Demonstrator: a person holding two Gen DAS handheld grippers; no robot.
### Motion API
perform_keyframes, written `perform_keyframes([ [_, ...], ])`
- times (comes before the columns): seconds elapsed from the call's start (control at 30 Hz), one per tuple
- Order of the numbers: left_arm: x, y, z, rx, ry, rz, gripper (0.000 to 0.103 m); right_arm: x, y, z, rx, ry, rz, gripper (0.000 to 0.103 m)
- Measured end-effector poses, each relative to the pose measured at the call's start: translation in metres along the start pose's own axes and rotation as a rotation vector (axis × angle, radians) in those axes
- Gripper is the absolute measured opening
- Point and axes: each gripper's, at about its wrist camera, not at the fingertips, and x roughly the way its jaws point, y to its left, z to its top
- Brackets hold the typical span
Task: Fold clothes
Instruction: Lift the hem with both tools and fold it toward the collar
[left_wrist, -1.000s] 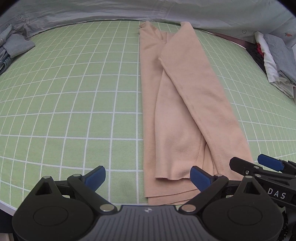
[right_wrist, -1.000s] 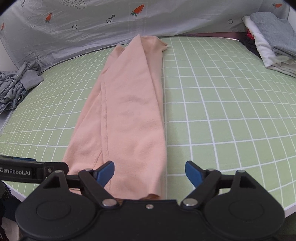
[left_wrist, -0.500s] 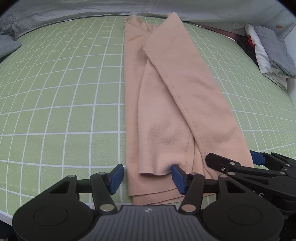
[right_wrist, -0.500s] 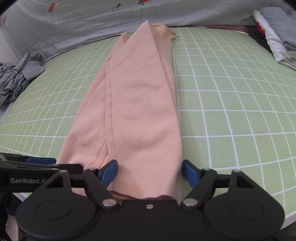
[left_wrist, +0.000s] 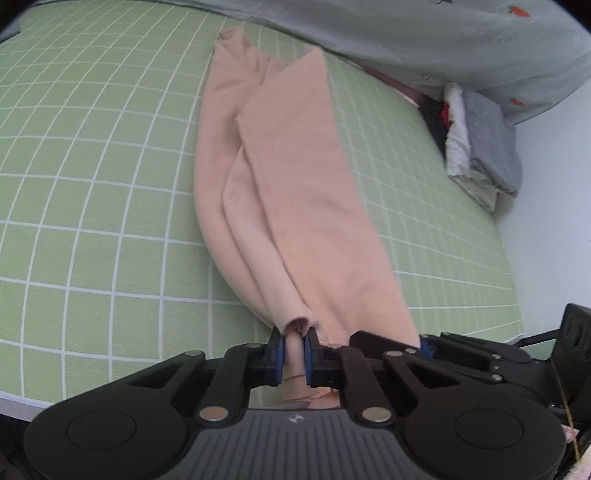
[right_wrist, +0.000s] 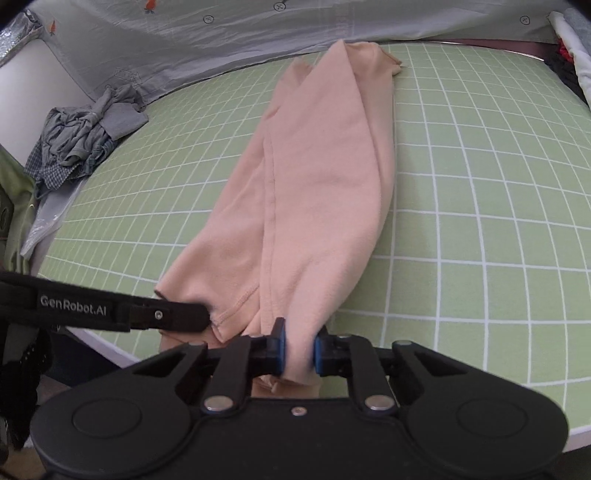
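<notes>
Fabric is now bunching inside both claws: the left claw (left_wrist: 294, 345) and right claw (right_wrist: 299, 347), wide apart a second ago, are closing onto the near hem of the long peach fleece garment (right_wrist: 325, 177) lying on the green checked bed (right_wrist: 480, 184), readying the lengthwise fold.

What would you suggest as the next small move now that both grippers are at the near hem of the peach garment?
Probably lift both hands together and carry the hem toward the far end. The left gripper and right gripper are closing on bunched corners of the peach garment, which lies in a long narrow strip on the green grid mat, ready to be halved.
</notes>
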Motion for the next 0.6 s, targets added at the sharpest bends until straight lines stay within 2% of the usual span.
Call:
perform_keyframes([
  [0.1, -0.024, -0.018, 0.012, 0.068, -0.079, -0.011, 0.011, -0.031, 0.002, 0.010, -0.007, -0.051, 0.024, 0.014],
  [0.3, -0.041, -0.032, 0.062, 0.075, -0.220, -0.047, 0.010, -0.065, -0.003, 0.069, 0.009, -0.222, 0.077, 0.014],
  [0.47, -0.054, -0.035, 0.112, 0.097, -0.338, -0.040, 0.010, -0.066, -0.006, 0.125, -0.025, -0.334, 0.107, 0.014],
  [0.6, -0.056, -0.036, 0.146, 0.121, -0.393, -0.026, 0.010, -0.059, -0.006, 0.164, -0.092, -0.402, 0.076, 0.013],
])
